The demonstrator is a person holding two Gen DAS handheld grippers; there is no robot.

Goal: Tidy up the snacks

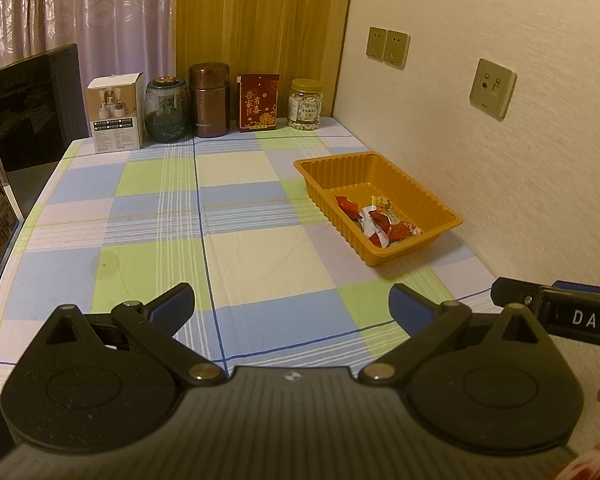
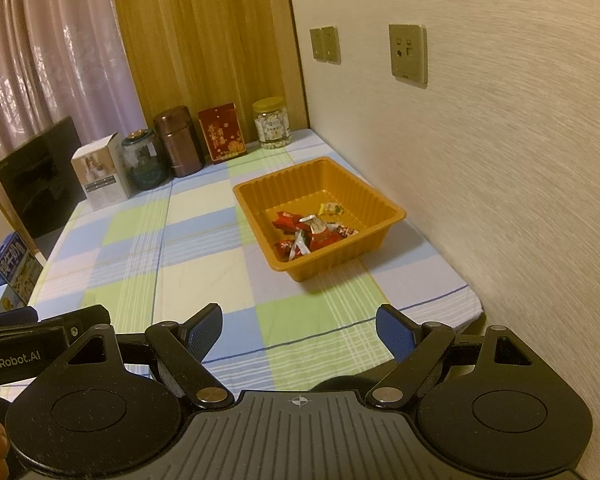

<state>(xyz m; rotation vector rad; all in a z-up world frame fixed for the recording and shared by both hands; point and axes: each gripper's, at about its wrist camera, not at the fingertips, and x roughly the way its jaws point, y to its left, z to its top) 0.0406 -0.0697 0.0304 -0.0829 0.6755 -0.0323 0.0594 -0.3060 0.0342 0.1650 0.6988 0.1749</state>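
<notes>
An orange ribbed plastic tray (image 1: 318, 184) stands on the checked tablecloth near the right wall; it also shows in the right wrist view (image 2: 256, 216). Several wrapped snacks (image 1: 376, 220), mostly red with one yellow, lie in its near corner, also in the right wrist view (image 2: 314, 232). My left gripper (image 1: 292, 304) is open and empty, above the near part of the table, left of the tray. My right gripper (image 2: 300, 332) is open and empty, near the table's front edge, short of the tray.
Along the back edge stand a white box (image 1: 116, 112), a glass jar (image 1: 166, 110), a brown canister (image 1: 210, 100), a red tin (image 1: 259, 102) and a plastic jar (image 1: 305, 104). A black appliance (image 1: 28, 116) and blue boxes (image 2: 14, 272) are at left. The wall (image 1: 500, 140) runs along the right.
</notes>
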